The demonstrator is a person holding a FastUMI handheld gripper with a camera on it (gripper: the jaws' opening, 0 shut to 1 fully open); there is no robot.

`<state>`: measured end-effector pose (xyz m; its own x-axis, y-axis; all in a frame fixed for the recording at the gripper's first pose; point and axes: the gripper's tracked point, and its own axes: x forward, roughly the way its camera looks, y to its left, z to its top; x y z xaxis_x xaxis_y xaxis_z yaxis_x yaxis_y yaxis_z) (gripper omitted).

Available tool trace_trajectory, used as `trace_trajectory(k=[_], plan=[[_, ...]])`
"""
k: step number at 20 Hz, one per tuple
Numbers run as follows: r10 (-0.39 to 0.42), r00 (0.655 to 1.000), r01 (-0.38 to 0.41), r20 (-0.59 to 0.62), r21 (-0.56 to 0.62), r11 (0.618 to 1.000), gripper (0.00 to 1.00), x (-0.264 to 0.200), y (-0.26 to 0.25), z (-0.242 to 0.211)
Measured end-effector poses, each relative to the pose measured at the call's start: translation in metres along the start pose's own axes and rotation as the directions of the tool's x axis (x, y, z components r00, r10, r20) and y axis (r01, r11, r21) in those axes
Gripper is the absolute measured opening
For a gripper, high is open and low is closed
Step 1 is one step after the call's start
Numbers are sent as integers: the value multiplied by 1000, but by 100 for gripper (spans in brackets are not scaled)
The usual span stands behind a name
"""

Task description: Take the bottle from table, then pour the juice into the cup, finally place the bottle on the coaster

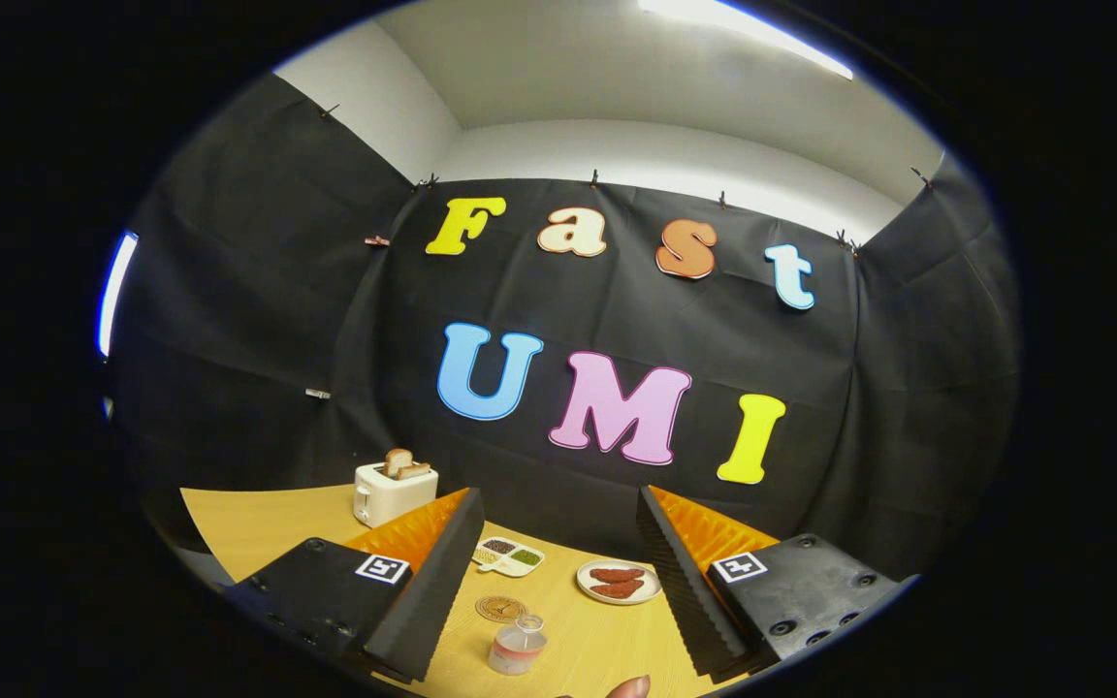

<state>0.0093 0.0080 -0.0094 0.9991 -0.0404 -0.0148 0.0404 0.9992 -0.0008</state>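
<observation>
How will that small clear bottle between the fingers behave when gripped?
The bottle looks like thin clear plastic, so it probably flexes under squeeze. Little liquid shows, so likely light and easy to tip. Its smooth round wall may slip. The gripper is open above it.

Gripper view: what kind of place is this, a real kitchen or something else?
Probably a staged recording booth with a mock breakfast setup, not a real kitchen. Black cloth walls in a wooden table bearing a toaster with bread and a plate of food. The gripper is open above a small bottle.

Clear capless bottle (517,646) upright beside round coaster (500,609).
</observation>
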Motion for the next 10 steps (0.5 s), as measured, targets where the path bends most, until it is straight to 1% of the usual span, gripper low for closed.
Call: trace_trajectory(k=[10], plan=[[-21,1000,22,-14,29,999,97,4,7,-19]])
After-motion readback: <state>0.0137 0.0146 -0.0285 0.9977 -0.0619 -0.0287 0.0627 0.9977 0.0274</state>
